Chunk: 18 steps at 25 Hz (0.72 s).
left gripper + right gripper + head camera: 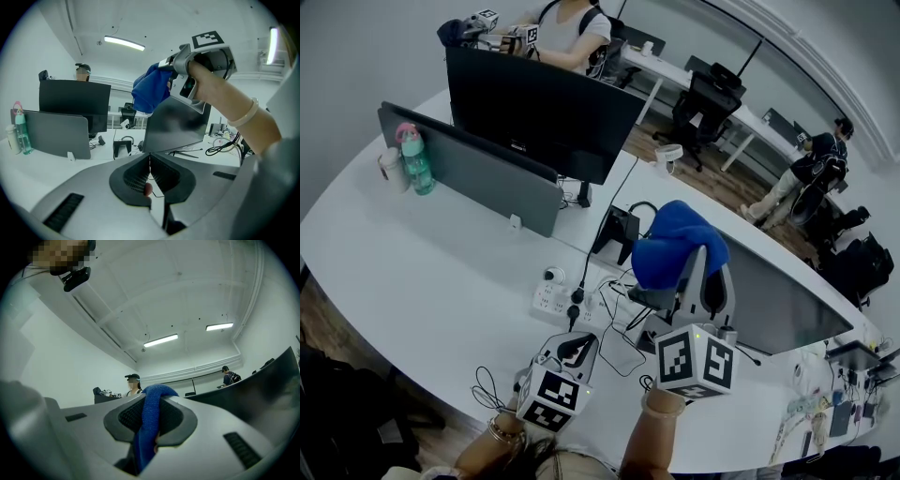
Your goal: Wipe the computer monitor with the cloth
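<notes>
At the left of the white tabletop (422, 272) a teal water bottle (416, 161) with a pink cap stands beside a white cup (391, 169), both against a grey divider panel (473, 178). Behind the panel is a dark second monitor (539, 108), and a person (567, 28) sits beyond it. Nearer the middle a white power strip (565, 302) lies among black cables.

The left gripper (574, 349) is held low over the near edge of the tabletop. Its own view shows the jaws pressed together with nothing between them.

To its right, the right gripper (692, 272) is raised, its jaws clenched on the blue cloth (675, 242), which bunches over the jaw tips. In the right gripper view the cloth (150, 423) runs up between the ribbed pads. Seen from the left gripper, the cloth (149, 93) hangs at the upper left corner of the computer monitor (176, 126); whether it touches the screen I cannot tell. The monitor (778, 295) stretches off to the right.
</notes>
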Motion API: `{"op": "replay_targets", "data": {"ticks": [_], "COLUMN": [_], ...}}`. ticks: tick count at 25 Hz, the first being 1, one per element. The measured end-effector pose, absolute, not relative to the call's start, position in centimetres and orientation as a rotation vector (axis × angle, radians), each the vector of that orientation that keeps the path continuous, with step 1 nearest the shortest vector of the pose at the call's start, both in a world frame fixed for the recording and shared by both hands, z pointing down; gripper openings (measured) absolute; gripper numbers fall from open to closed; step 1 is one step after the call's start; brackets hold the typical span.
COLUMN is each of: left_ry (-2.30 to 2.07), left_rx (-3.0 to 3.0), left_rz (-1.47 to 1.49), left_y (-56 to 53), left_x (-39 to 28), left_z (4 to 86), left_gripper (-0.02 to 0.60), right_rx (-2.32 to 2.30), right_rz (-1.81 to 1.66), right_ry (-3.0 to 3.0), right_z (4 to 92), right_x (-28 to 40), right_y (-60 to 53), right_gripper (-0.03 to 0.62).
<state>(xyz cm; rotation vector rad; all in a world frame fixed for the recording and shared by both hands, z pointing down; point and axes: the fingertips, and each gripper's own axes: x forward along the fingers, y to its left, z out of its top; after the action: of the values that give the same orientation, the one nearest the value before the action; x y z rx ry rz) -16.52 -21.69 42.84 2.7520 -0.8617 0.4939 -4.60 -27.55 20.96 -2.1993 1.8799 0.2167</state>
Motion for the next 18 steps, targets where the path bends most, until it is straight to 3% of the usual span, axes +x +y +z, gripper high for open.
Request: {"op": "replay_targets", "data": {"ticks": [18], "left_ry": [-0.969], "left_rx": [2.779], "left_rz": [0.44], "left_y": [-16.0], "left_x": [-15.6], "left_z": [40.2], "left_gripper": [0.009], "right_rx": [-2.163], "right_rz": [0.188], "right_ry": [1.937], "right_z": [20.5], "right_x": [-2.9], "right_y": [-19.8], "right_gripper": [0.063]}}
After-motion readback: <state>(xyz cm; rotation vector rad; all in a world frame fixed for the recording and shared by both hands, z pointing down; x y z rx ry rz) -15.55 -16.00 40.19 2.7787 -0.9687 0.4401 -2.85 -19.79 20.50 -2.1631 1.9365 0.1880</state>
